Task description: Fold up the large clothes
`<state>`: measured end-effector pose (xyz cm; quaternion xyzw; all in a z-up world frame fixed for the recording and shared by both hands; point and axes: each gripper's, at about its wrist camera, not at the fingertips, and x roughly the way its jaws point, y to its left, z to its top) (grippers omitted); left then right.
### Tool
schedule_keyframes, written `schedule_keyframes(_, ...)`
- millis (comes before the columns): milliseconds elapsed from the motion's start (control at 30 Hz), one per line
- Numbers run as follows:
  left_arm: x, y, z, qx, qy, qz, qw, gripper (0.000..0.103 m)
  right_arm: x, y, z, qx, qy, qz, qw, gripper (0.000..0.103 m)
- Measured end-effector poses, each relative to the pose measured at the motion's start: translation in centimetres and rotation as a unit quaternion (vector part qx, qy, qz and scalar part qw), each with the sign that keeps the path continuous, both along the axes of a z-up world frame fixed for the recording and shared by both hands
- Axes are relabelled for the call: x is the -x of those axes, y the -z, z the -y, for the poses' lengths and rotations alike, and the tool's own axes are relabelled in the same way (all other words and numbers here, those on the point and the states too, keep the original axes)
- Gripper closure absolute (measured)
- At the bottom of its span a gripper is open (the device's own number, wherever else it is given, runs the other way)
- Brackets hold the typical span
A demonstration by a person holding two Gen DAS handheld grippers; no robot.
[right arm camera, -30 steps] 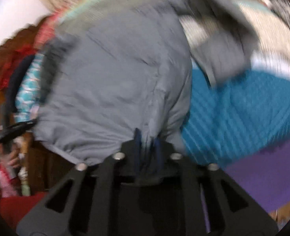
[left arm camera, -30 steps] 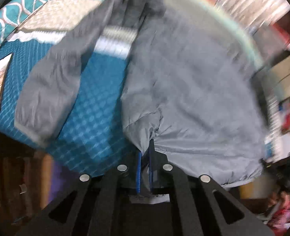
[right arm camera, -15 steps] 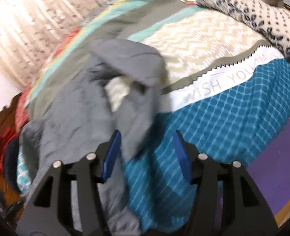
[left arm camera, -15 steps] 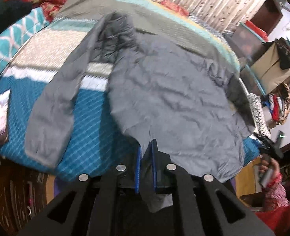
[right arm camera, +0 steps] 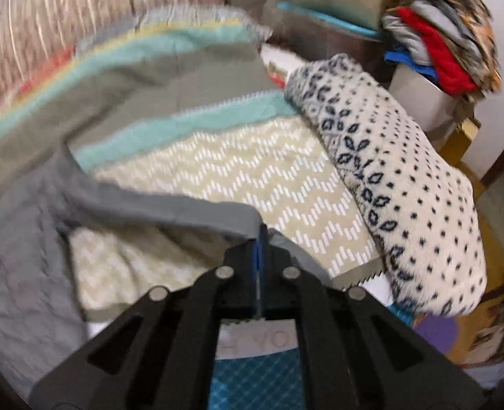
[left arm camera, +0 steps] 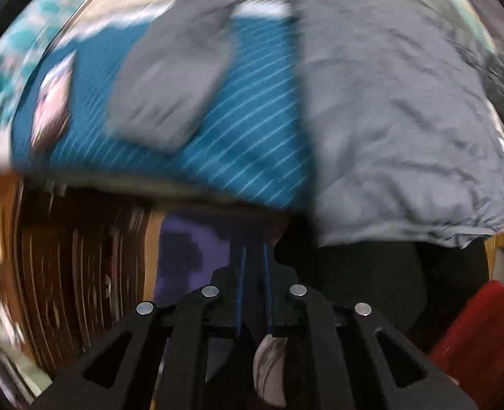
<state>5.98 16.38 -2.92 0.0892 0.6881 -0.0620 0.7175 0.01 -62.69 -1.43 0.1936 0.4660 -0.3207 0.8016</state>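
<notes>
1. We see the grey jacket (left arm camera: 399, 130) spread over the bed, its body on the right of the left wrist view and its hem hanging over the near edge of the mattress.
2. One sleeve (left arm camera: 170, 82) lies apart from the body on the left, flat on the teal bedspread (left arm camera: 252, 157), with a strip of bedspread showing between them.
3. We hold the left gripper (left arm camera: 253, 266) below the bed edge, nearer than the jacket hem; its blue-edged fingers stand almost together with a thin gap, and we see no cloth between them.
4. This view is heavily blurred, so we cannot tell what the pale object (left arm camera: 52, 102) on the far left of the bedspread is.
5. In the right wrist view, we have the right gripper (right arm camera: 259, 239) clenched on a grey edge of the jacket (right arm camera: 170, 205), which stretches from the fingertips away to the left.
6. The rest of the grey fabric bunches at the left of that view, over the chevron-patterned part of the bedspread (right arm camera: 259, 171).
7. A spotted cream blanket (right arm camera: 406, 184) lies along the right side of the bed.
8. Far right, we see a pile of clothes (right arm camera: 440, 34) stacked on a pale box.
</notes>
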Motion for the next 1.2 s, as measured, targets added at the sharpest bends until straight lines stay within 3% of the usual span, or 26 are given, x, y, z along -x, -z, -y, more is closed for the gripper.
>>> schedule_keyframes(100,0.3,-0.9,-2.6,-0.006,-0.046,0.011,0.9989,0.089,-1.7,2.2,1.1,0.002,0.001,-0.049,0.999,0.102)
schedule_keyframes(167,-0.5,-2.4,-3.0,0.011,-0.061,0.042,0.9972,0.089,-1.5,2.8,1.4,-0.100,0.005,-0.022,0.995,0.102)
schedule_keyframes(233,-1.8,-3.9,-1.6,0.040,-0.050,0.075,0.9951,0.089,-1.7,2.5,0.5,-0.186,-0.012,0.018,0.982,0.102)
schedule_keyframes(267,-2.3,-4.2,-0.7,0.048,-0.041,0.083,0.9945,0.089,-2.6,1.6,-0.9,-0.246,-0.038,0.049,0.967,0.102)
schedule_keyframes(333,-4.3,-4.8,2.2,0.074,-0.004,0.106,0.9916,0.089,-4.1,-0.2,-4.0,-0.314,-0.084,0.083,0.942,0.102)
schedule_keyframes(367,-5.1,-4.8,3.8,0.087,0.012,0.113,0.9896,0.089,-5.6,-1.8,-6.4,-0.350,-0.119,0.107,0.923,0.102)
schedule_keyframes(433,-6.9,-5.1,7.7,0.123,0.047,0.125,0.9835,0.089,-8.0,-4.2,-10.2,-0.385,-0.165,0.135,0.898,0.102)
schedule_keyframes(567,-9.7,-5.1,13.8,0.193,0.087,0.131,0.9686,0.089,-16.2,-8.8,-20.3,-0.384,-0.279,0.144,0.868,0.102)
schedule_keyframes(667,-10.8,-4.8,16.8,0.215,0.104,0.137,0.9613,0.089,-23.7,-9.8,-27.1,-0.363,-0.340,0.125,0.859,0.102)
schedule_keyframes(800,-12.0,-3.6,18.4,0.230,0.103,0.126,0.9593,0.089,-33.8,-7.2,-35.9,-0.311,-0.400,0.070,0.859,0.101)
schedule_keyframes(867,-12.5,-2.8,18.3,0.231,0.096,0.118,0.9609,0.089,-37.5,-3.9,-39.1,-0.306,-0.406,0.049,0.860,0.093)
schedule_keyframes(900,-12.8,-2.4,18.3,0.230,0.092,0.114,0.9620,0.089,-38.7,-2.1,-39.7,-0.303,-0.407,0.038,0.861,0.082)
schedule_keyframes(933,-13.2,-2.0,18.3,0.229,0.089,0.111,0.9629,0.089,-39.8,-0.3,-40.4,-0.294,-0.407,0.026,0.865,0.067)
schedule_keyframes(1000,-13.8,-1.3,18.2,0.227,0.086,0.105,0.9644,0.089,-40.2,2.3,-41.9,-0.282,-0.406,0.020,0.869,0.058)
schedule_keyframes(1133,-15.5,0.0,18.2,0.222,0.080,0.095,0.9671,0.089,-37.0,2.7,-39.4,-0.337,-0.406,0.093,0.844,0.051)
schedule_keyframes(1200,-16.7,0.2,18.9,0.224,0.079,0.095,0.9667,0.089,-32.9,0.3,-35.3,-0.332,-0.400,0.172,0.837,0.050)
